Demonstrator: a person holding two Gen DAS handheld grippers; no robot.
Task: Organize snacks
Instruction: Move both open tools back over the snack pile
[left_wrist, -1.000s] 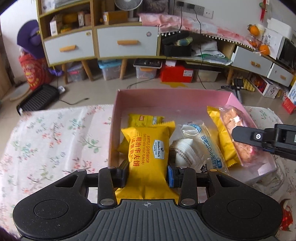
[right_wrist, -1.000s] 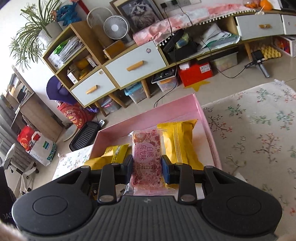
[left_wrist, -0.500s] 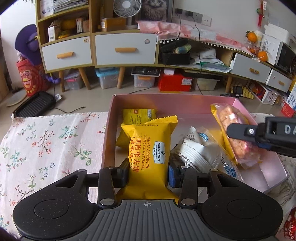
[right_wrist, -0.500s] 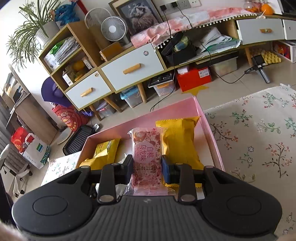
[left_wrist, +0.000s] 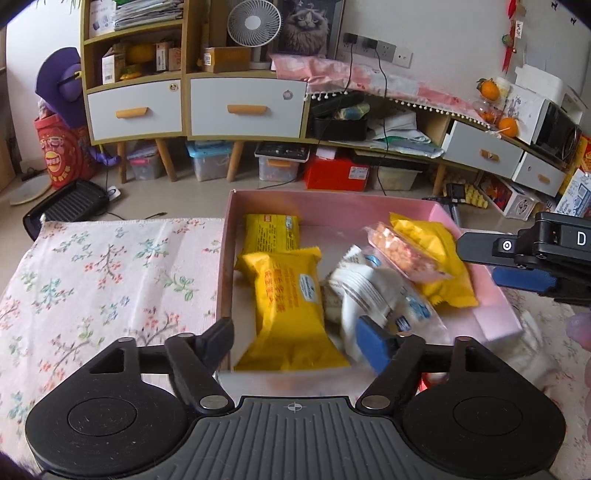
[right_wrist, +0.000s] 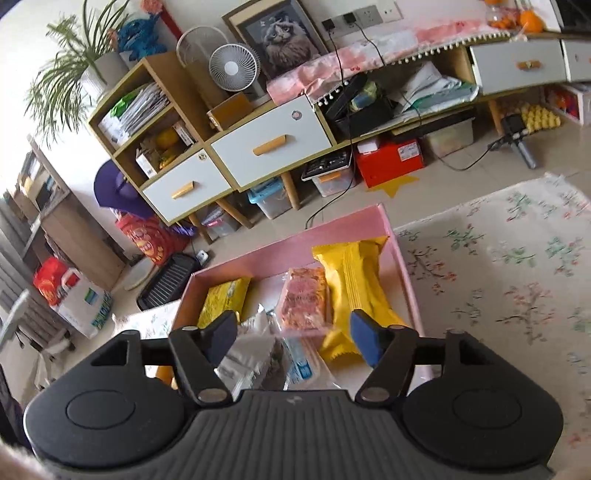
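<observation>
1. Left gripper (left_wrist: 295, 341): jaws spread wide and holding nothing. The black finger sits at the near left corner of the box; the blue-padded finger overlaps the white packet.
2. Right gripper (right_wrist: 293, 339): jaws likewise spread wide and empty, poised above the near end of the box, body tilted.
3. Yellow waffle packet (left_wrist: 291, 310): glossy foil pillow pack with crimped ends, lying flat inside the box between the left gripper's fingers.
4. White packet (left_wrist: 373, 295): crinkled clear film around a round ribbed white item, just beside the waffle packet.
5. Pink snack bar (right_wrist: 304, 299): clear wrapper over a speckled pink slab, lying in the box and leaning on a large yellow pouch (right_wrist: 356, 280).
6. Small yellow packet (left_wrist: 271, 232): flat, at the far left of the box.
7. Pink box (left_wrist: 332, 195): shallow rectangular cardboard tray with smooth walls.
8. Floral tablecloth (left_wrist: 110, 273): woven fabric under the box.
</observation>
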